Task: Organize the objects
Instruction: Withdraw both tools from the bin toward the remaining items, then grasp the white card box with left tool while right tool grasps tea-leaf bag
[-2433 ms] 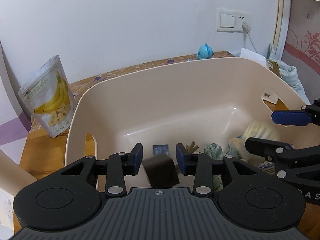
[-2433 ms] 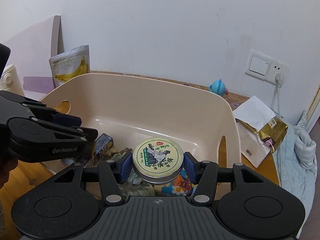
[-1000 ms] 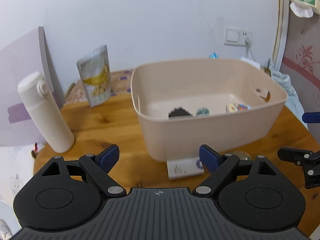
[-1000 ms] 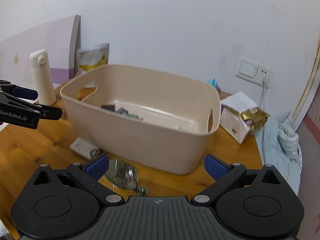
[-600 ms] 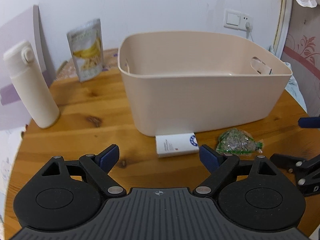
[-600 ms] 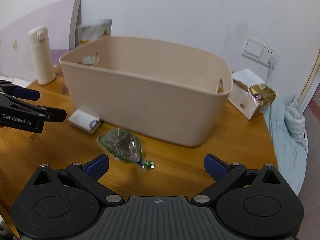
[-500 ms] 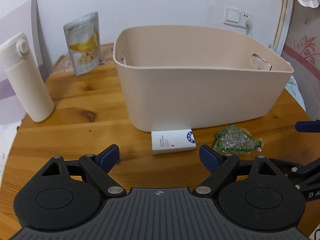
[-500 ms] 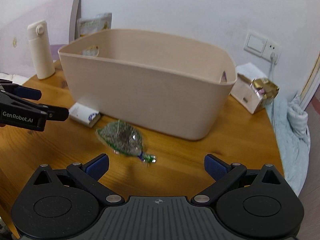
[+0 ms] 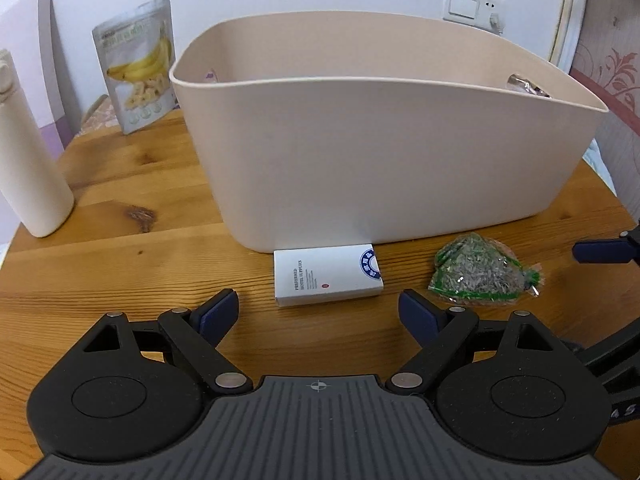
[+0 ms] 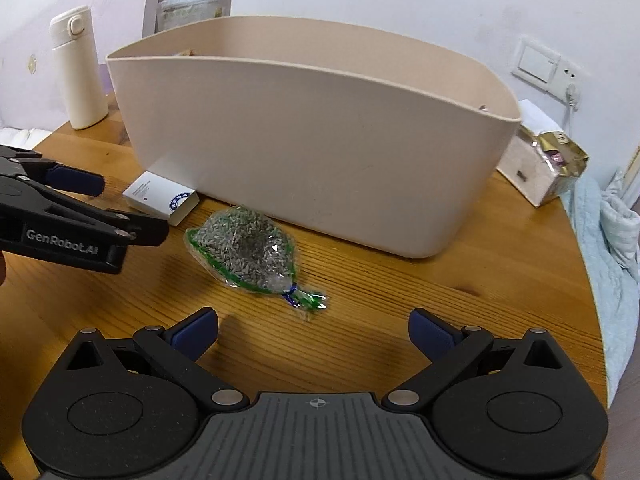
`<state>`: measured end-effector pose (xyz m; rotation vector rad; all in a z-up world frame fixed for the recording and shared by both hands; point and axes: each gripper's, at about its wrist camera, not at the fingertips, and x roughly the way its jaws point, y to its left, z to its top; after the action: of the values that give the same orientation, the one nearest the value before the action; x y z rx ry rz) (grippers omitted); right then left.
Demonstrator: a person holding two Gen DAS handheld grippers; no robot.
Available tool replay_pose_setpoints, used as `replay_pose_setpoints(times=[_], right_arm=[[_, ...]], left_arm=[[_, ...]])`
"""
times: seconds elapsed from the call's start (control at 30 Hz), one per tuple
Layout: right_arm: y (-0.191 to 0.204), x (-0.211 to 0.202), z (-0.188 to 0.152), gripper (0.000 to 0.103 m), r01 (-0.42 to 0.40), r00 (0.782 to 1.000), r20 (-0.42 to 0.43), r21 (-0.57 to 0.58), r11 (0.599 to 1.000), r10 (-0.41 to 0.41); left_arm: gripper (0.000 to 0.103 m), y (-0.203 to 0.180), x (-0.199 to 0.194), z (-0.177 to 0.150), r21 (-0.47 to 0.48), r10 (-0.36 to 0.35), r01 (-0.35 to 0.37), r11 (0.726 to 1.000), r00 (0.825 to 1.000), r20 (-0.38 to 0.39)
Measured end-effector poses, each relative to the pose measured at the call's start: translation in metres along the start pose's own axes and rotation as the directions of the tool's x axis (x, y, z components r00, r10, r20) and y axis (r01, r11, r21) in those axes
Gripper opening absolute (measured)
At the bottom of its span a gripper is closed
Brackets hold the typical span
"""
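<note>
A beige plastic tub [image 9: 380,152] [image 10: 312,140] stands on the round wooden table [image 9: 120,264]. Against its near wall lies a small white box [image 9: 326,275] [image 10: 161,198] with a blue round mark. To the right of it rests a clear bag of grey-green seeds [image 9: 480,270] [image 10: 244,250] tied with a green tail. My left gripper [image 9: 319,314] is open just short of the white box, nothing between its pads. My right gripper [image 10: 314,330] is open just short of the seed bag, also empty. The tub's contents are hidden by its wall.
A white flask [image 9: 28,160] [image 10: 78,68] stands at the left edge. A banana-chip pouch [image 9: 138,64] leans at the wall behind the tub. A white box with a gold packet [image 10: 540,164] sits right of the tub, beside a pale blue cloth [image 10: 608,232].
Both grippers let go of their items over the tub, drew back and sank toward the table. The white box and the seed bag now appear closer and larger in front of the open jaws.
</note>
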<state>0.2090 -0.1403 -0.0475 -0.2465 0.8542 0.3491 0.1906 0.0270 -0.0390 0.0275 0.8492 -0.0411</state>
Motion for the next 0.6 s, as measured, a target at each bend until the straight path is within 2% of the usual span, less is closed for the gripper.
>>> replay_pose_setpoints(times=[0.23,0.6], right_arm=[[0.002,0.014,0.008,0.103,-0.033,0.999,0.015,0.008,0.999,0.033],[0.002,0.029,0.019,0.103,-0.069,0.997,0.047,0.024,0.997,0.068]], left_arm=[[0.089,0.006,0.013,0.006,-0.034,-0.019,0.019,0.999,1.0,0.001],[0.089,0.004,0.028,0.016,-0.005,0.009,-0.009,1.0,1.0,0.018]])
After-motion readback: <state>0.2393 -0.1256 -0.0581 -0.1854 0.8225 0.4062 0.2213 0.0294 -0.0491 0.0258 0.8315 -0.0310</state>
